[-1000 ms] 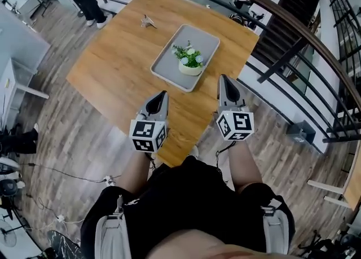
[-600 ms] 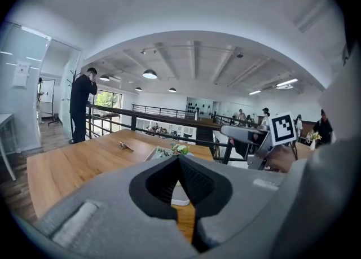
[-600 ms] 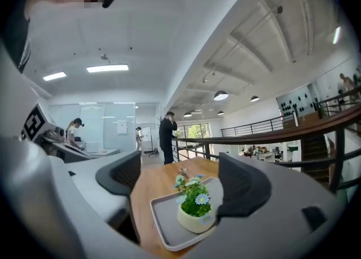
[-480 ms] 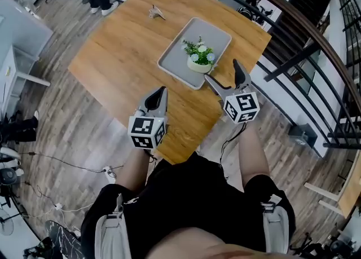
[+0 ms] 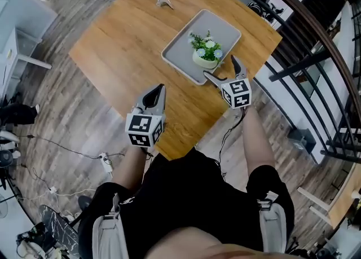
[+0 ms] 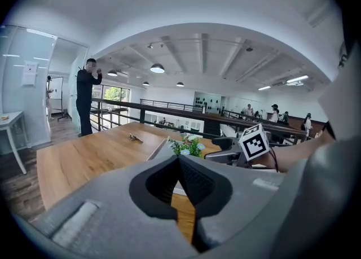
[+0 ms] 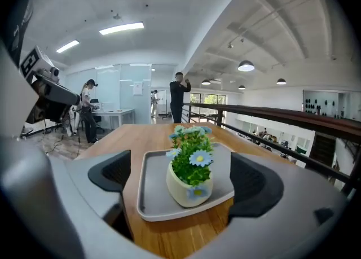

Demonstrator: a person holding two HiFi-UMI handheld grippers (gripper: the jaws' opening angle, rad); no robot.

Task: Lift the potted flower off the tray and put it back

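The potted flower [image 5: 205, 53], a cream pot with green leaves and pale blue blooms, stands on the near right part of the grey tray [image 5: 183, 46] on the wooden table. My right gripper [image 5: 221, 66] hovers just short of the tray's near corner; its jaws are opening and stand wide, nothing touching them. In the right gripper view the pot [image 7: 190, 183] sits on the tray [image 7: 151, 196] straight ahead, framed by the two pads [image 7: 110, 175]. My left gripper [image 5: 159, 88] is shut and empty over the table's near edge; its view shows the flower [image 6: 186, 145] beyond the closed jaws.
A small tan object [image 5: 164, 1] lies on the table's far side. A dark metal railing [image 5: 307, 40] runs close along the right of the table. A person [image 6: 86, 102] stands by the far end. Cables [image 5: 84, 153] trail over the wood floor at left.
My right gripper has gone forward and down toward the tray and its jaws went from shut to wide apart. My left gripper has shifted slightly forward and stayed shut.
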